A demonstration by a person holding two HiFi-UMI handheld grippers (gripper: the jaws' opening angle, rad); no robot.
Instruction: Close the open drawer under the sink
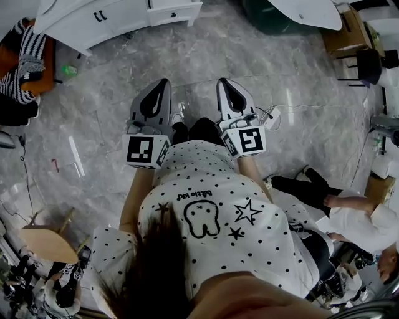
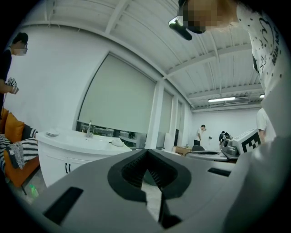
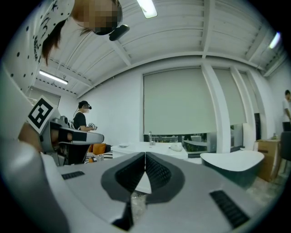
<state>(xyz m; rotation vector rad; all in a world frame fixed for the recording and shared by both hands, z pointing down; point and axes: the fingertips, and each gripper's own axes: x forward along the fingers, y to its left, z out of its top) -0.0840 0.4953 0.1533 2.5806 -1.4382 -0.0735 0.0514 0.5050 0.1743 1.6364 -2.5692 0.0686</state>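
The white sink cabinet (image 1: 93,25) stands at the top left of the head view, and one drawer (image 1: 176,11) with a small dark handle juts out from its right end. My left gripper (image 1: 163,82) and right gripper (image 1: 223,81) are held side by side over the floor, both pointing towards the cabinet and well short of it. Both are shut with nothing between the jaws. The left gripper view shows my left gripper (image 2: 146,151) and the cabinet (image 2: 63,159) with its tap (image 2: 89,129). The right gripper view has my right gripper (image 3: 145,155) and the countertop (image 3: 141,146) far ahead.
Grey marble floor (image 1: 262,56) lies between me and the cabinet. A dark green bathtub (image 3: 234,161) stands to the right. An orange seat with striped cloth (image 1: 25,56) is at the left. A person (image 1: 349,218) crouches at the lower right; another person (image 3: 83,119) stands at the left.
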